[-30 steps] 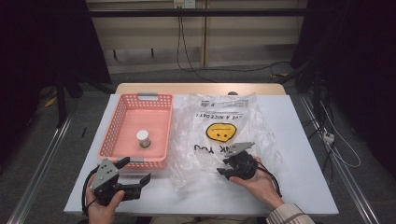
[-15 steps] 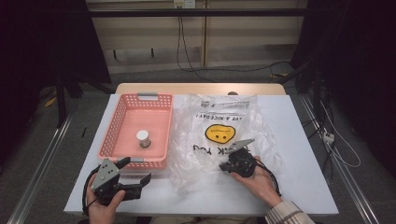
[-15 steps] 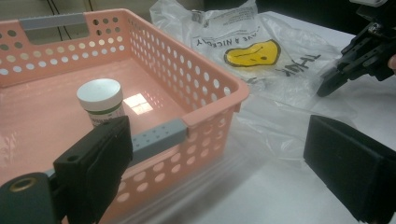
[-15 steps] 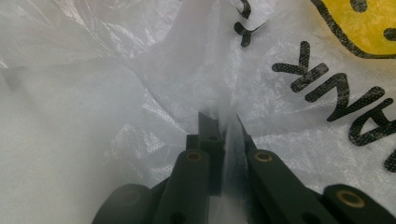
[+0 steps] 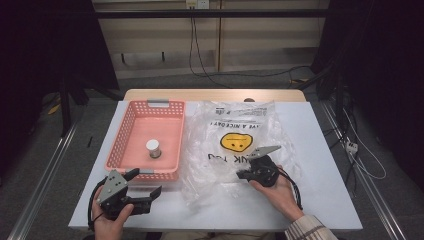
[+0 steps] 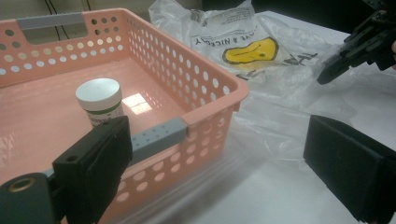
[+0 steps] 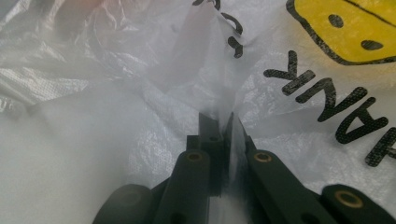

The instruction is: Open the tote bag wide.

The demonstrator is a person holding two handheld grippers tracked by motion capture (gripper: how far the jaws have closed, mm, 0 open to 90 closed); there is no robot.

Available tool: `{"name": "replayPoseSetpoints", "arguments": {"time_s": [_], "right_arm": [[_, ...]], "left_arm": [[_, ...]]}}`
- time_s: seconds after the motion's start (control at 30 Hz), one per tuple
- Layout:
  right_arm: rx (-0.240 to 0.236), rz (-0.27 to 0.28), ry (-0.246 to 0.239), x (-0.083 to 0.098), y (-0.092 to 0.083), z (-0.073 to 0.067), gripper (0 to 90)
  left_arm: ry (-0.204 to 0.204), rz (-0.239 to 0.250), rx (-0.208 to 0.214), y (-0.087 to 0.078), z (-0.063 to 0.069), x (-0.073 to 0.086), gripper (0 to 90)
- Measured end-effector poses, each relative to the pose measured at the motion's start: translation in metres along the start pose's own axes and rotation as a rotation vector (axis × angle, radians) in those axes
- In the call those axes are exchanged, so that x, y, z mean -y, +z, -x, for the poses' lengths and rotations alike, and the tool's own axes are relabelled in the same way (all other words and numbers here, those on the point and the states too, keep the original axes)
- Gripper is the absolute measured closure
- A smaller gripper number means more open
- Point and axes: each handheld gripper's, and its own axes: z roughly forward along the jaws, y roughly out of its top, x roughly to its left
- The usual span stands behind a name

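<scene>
Thin, crinkled, glossy clear plastic bag (image 5: 235, 150); smooth, shiny pink perforated plastic basket (image 5: 127, 142); matt white table (image 5: 320, 165); matt black gripper (image 7: 223, 126).

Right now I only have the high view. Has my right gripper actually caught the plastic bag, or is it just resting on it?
Observer: Caught. In the right gripper view the right gripper has its jaws pinched shut on a fold of the plastic bag.
Operator: And the left gripper, open or shut?
Observer: Open. In the left gripper view the left gripper has its jaws wide apart, with the corner of the pink basket between them, untouched.
Operator: What is that white thing in the basket?
Observer: A small jar with a white lid and a green-banded label, standing upright.
</scene>
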Motion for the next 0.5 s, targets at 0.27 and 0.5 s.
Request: {"name": "replayPoseSetpoints", "arguments": {"time_s": [0.27, 0.5], "right_arm": [[0.016, 0.062, -0.004, -0.005, -0.01, 0.001, 90.0], [0.02, 0.115, -0.027, -0.015, -0.02, -0.001, 90.0]], "left_arm": [[-0.001, -0.001, -0.001, 0.0, 0.0, 0.0, 7.6], [-0.01, -0.002, -0.006, 0.001, -0.002, 0.001, 7.6]]}}
